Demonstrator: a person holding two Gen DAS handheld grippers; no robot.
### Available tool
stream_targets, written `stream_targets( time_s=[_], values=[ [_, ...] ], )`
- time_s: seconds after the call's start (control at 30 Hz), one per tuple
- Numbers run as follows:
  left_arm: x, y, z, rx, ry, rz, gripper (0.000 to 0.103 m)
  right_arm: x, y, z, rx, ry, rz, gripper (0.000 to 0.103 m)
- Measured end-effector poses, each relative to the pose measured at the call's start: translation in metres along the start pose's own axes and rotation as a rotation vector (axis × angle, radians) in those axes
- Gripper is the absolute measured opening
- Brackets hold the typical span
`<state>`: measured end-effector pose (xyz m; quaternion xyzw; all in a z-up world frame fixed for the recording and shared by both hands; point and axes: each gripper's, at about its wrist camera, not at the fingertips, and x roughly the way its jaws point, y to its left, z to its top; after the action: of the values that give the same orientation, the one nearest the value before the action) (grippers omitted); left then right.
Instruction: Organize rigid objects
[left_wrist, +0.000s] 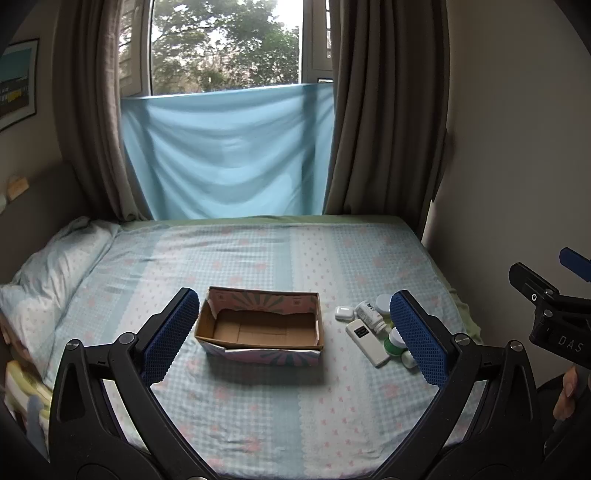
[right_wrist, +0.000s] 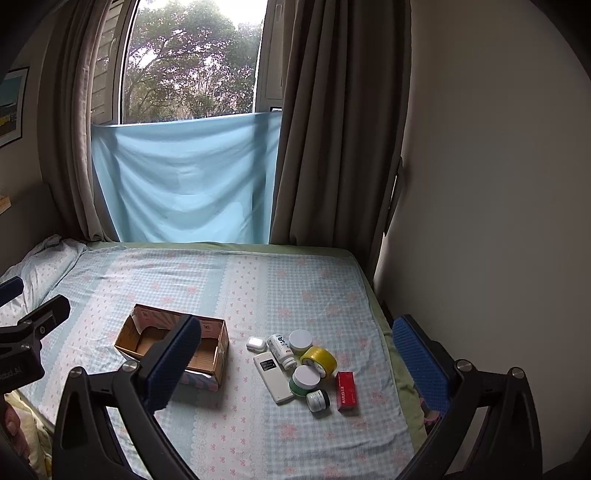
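An open, empty cardboard box (left_wrist: 258, 330) (right_wrist: 207, 354) sits on the bed. To its right lies a cluster of small objects: a white remote (right_wrist: 272, 376) (left_wrist: 366, 342), a white earbud case (right_wrist: 256, 343) (left_wrist: 343, 313), a white bottle (right_wrist: 281, 349) lying down, a yellow tape roll (right_wrist: 319, 360), a white-lidded jar (right_wrist: 300, 340), a green jar (right_wrist: 304, 380), a small dark jar (right_wrist: 317, 400) and a red box (right_wrist: 346, 391). My left gripper (left_wrist: 295, 336) is open and empty above the box. My right gripper (right_wrist: 299, 365) is open and empty above the cluster.
The checked bedsheet (right_wrist: 258, 288) covers the bed. A pillow (left_wrist: 55, 266) lies at the left. Curtains (left_wrist: 384, 110) and a blue cloth (left_wrist: 225, 147) hang at the window behind. A wall (right_wrist: 498, 221) borders the bed's right edge.
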<state>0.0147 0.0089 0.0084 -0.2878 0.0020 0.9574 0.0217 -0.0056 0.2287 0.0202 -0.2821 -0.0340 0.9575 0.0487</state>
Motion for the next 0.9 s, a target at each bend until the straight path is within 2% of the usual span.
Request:
stream_targets(
  time_s=[0.9],
  values=[
    [-0.001, 0.010, 0.004, 0.001, -0.006, -0.008, 0.103, -0.004, 0.010, 0.001, 0.003, -0.010, -0.014, 0.103]
  ],
)
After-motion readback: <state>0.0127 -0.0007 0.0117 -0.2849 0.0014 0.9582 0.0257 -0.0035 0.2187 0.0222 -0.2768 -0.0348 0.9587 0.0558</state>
